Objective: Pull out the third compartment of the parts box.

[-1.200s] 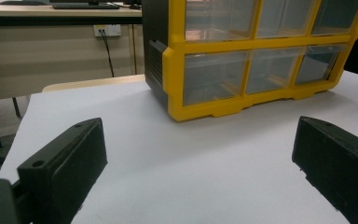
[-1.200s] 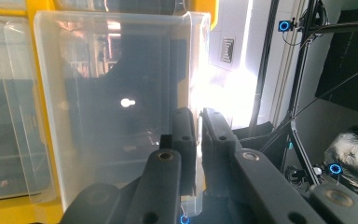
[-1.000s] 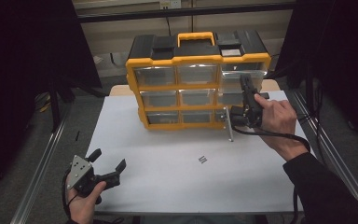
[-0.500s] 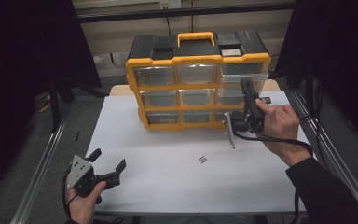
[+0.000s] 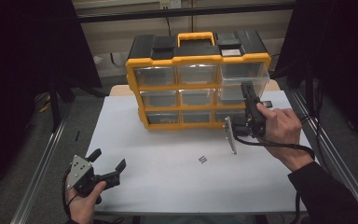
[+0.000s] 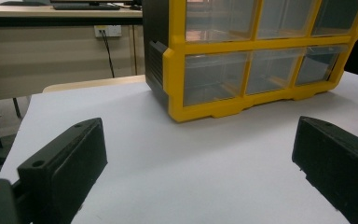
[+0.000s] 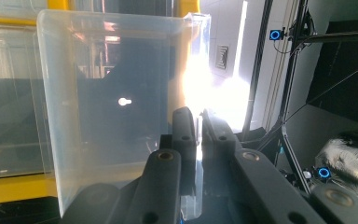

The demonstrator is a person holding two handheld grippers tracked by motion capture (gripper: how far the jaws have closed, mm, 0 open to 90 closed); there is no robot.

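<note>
Clear drawer (image 7: 116,107), wall between right tongs (image 7: 196,122), up close.

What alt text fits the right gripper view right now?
The right tongs are shut on the front wall of a clear plastic drawer, pulled partway out of the yellow organizer. Dark stands and blue lights show behind.

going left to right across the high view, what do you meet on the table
left claw → small dark bits lying on the white table → grey plate on the right claw → hand holding the right claw, shut on the clear drawer
</note>
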